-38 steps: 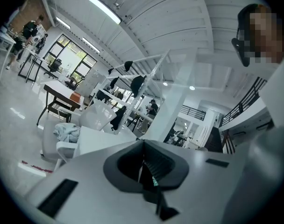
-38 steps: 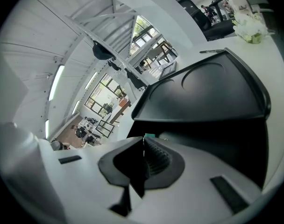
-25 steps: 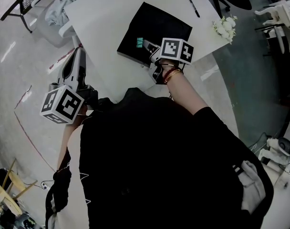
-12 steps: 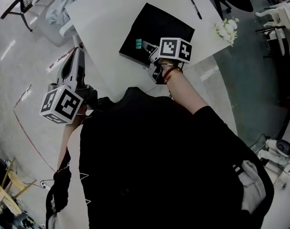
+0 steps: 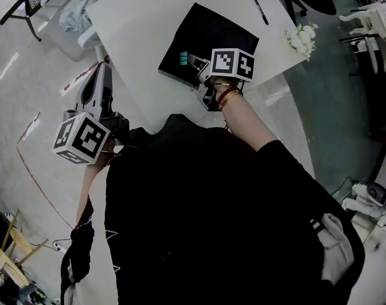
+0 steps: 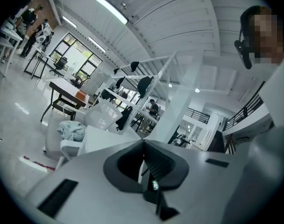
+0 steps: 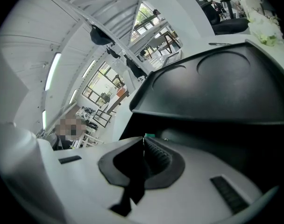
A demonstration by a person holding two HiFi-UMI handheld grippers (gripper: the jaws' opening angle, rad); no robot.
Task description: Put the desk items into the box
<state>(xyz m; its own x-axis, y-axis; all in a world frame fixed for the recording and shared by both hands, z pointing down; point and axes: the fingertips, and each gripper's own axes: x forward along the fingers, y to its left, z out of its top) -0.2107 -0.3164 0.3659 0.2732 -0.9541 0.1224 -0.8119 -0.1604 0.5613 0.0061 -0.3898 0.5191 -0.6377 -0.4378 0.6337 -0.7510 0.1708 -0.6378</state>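
Observation:
A black box [image 5: 212,33] lies on the white table [image 5: 142,24], and a small teal item [image 5: 184,58] rests at its near-left corner. My right gripper [image 5: 193,60] hovers at the box's near edge, just right of the teal item, jaws shut with nothing between them. From the right gripper view the box [image 7: 216,92] fills the scene beyond the closed right gripper [image 7: 143,140], with a sliver of the teal item [image 7: 149,135] past the tips. My left gripper [image 5: 102,68] is held off the table's left side, shut and empty, and stays closed in its own view [image 6: 143,146].
A black pen [image 5: 261,9] lies at the table's far right, and white flowers [image 5: 300,36] sit on its right corner. A chair with a grey cloth [image 5: 82,11] stands left of the table. Red tape marks the floor [image 5: 34,176].
The right gripper has edged very slightly along the box's near edge. The left gripper has stayed where it was, and both remain shut.

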